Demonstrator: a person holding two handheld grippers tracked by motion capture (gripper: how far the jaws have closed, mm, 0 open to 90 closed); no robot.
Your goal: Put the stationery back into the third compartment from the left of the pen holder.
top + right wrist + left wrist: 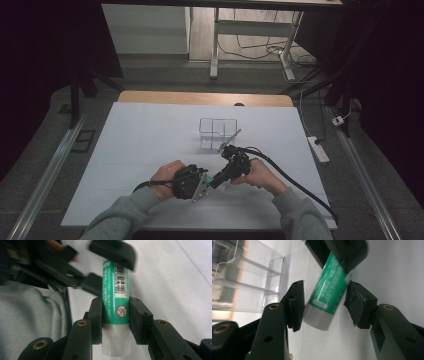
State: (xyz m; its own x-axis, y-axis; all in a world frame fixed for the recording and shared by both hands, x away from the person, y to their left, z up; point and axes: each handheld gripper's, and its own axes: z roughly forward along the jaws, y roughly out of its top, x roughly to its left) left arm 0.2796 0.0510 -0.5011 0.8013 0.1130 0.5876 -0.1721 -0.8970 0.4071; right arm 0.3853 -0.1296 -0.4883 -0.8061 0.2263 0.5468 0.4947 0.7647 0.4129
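Item: glue stick point(115, 302), green, held above the table point(150, 145) between your hands. Your right gripper point(115, 320) clamps its body; your left gripper point(324, 305) brackets the other end, jaws half-wide, likely to pull the cap. Clear organizer point(218, 131) beyond.

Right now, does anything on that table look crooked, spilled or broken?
Nothing looks spilled or broken. The green tube is clamped in the right gripper above the white table, its other end between the left gripper's jaws. A thin stick leans slanted over the rim of the clear organiser.
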